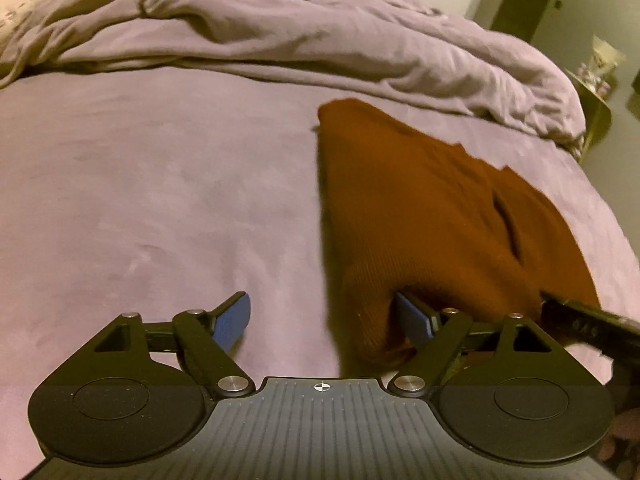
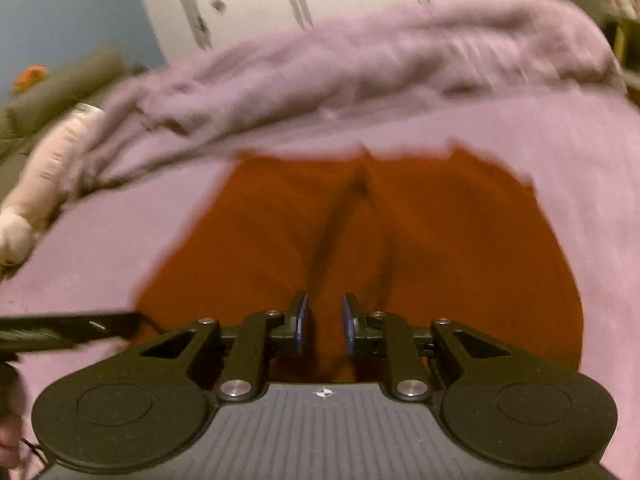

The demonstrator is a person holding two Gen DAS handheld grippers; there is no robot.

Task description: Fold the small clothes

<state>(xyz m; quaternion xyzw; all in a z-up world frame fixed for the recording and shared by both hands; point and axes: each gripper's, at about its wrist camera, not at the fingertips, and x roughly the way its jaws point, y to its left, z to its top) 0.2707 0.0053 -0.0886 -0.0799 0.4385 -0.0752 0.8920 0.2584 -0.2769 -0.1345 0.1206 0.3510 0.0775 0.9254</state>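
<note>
While the left gripper (image 1: 324, 322) stands with its jaws spread wide at the bottom of the left wrist view, its left blue pad (image 1: 232, 322) hangs over bare lilac bedsheet (image 1: 140, 200) and its right pad sits against the near edge of the rust-brown knitted garment (image 1: 420, 208); nothing is clamped between them; the garment lies on the sheet right of centre, running toward the right edge, with a rumpled lilac duvet (image 1: 280, 28) across the top. In the blurred right wrist view, a pale pillow (image 2: 52, 148) shows at the left edge; the right gripper (image 2: 324, 320) sits bottom centre with a narrow gap between its pads; whether cloth is pinched I cannot tell.
</note>
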